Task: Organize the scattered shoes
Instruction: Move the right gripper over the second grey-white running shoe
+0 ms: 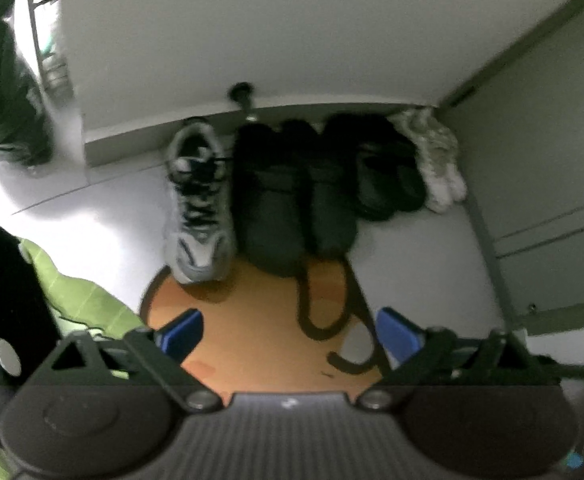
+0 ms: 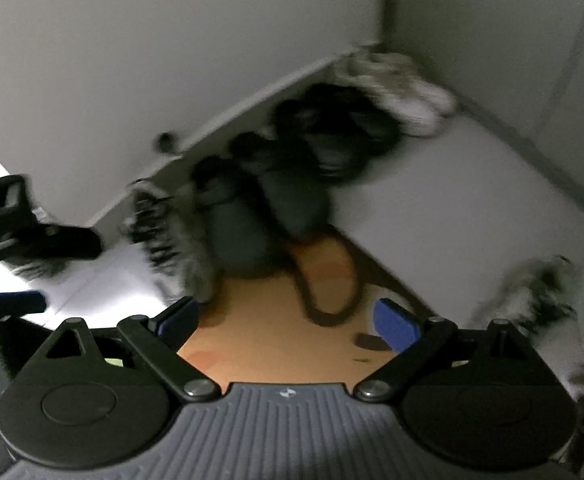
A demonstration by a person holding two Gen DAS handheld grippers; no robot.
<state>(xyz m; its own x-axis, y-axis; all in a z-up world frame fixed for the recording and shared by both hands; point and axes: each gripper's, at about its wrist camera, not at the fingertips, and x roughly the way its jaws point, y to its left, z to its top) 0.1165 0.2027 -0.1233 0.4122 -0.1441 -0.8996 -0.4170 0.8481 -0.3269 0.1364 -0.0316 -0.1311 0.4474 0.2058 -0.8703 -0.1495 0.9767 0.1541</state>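
Observation:
A row of shoes stands against the white wall. From left to right: a grey sneaker with black laces, a pair of dark shoes, a black pair and a whitish pair in the corner. My left gripper hangs high above them, open, nothing between its blue pads. In the right wrist view the same row runs diagonally: grey sneaker, dark pair, whitish pair. A second grey sneaker, blurred, lies apart at the right. My right gripper is open and holds nothing.
An orange mat with a dark looped pattern lies in front of the shoes. A door stopper sticks out of the wall. A cabinet closes off the right side. Green cloth shows at the left, and a black crate.

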